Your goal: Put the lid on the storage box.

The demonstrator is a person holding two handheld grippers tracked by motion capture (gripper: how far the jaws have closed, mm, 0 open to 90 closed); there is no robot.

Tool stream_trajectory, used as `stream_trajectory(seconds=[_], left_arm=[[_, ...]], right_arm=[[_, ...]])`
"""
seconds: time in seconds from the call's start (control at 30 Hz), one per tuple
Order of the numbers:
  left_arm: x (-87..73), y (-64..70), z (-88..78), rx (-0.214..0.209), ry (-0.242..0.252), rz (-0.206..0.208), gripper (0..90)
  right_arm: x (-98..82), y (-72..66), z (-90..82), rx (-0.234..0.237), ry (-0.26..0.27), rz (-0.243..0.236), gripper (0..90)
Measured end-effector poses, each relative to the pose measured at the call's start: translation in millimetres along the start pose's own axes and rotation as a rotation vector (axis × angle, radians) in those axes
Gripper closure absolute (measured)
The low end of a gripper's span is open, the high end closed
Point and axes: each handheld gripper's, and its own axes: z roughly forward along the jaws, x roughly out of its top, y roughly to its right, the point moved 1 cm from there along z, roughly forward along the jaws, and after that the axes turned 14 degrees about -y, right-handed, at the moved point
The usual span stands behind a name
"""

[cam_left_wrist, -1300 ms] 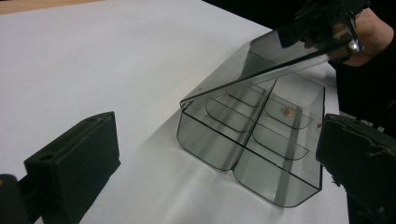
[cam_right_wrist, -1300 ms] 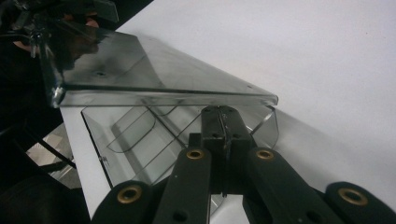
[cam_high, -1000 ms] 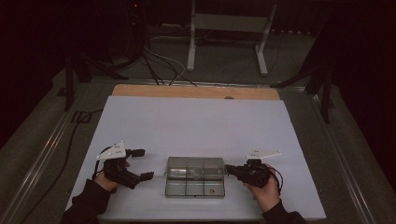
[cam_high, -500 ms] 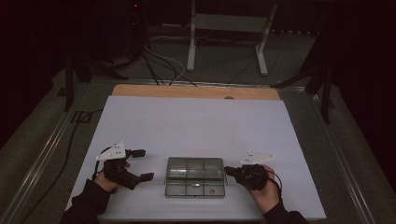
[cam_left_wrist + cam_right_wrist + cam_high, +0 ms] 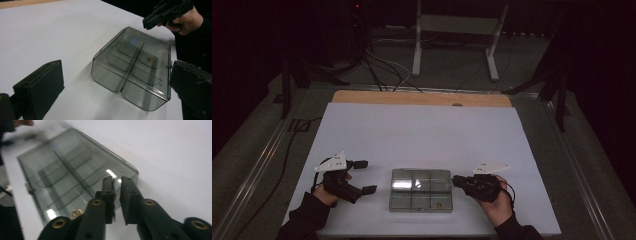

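- Table sheet (image 5: 422, 130), white and wide, carries everything; the work sits at its near edge, close to the person.
- Compartment box (image 5: 421, 189), smoky clear plastic with a shut lid, lies flat on the sheet between the two grippers, its inside split into curved-walled cells.
- Left gripper (image 5: 362, 176) hangs just off the box's left end, jaws spread wide and holding nothing; in the left gripper view the box (image 5: 133, 66) lies between and beyond them, untouched.
- Right gripper (image 5: 457, 181) is at the box's right end. Its jaws have just been opening and now stand a narrow gap apart, tips by the lid's edge (image 5: 117, 173); nothing sits between them.
- Small brass-coloured piece (image 5: 150, 60) rests in one cell on the right-hand side of the box.
- Step in hand, as I judge it: getting hold of the lid's edge at the right end to open the box.
- Next move likely calls for the right jaws to close on that edge, while the left gripper steadies the far end so the light box does not slide.
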Motion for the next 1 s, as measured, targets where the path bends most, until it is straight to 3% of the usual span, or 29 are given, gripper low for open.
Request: stream_trajectory(seconds=[0.43,0.63,0.73,1.0], left_arm=[[0.4,0.4,-0.7,-0.004,0.004,0.005,1.4],[-0.1,0.0,-1.5,-0.002,0.008,0.001,1.4],[0.0,0.1,-1.4,-0.002,0.006,0.003,1.4],[0.9,0.5,-1.5,-0.003,0.008,0.006,1.4]], right_arm=[[2.9,0.8,-4.8,0.105,0.078,0.011,22.5],[1.1,6.5,-11.8,0.153,0.11,-0.016,1.2],[-1.3,11.8,-16.5,0.168,0.128,-0.001,1.2],[-14.0,23.6,-28.6,0.129,0.154,0.029,0.0]])
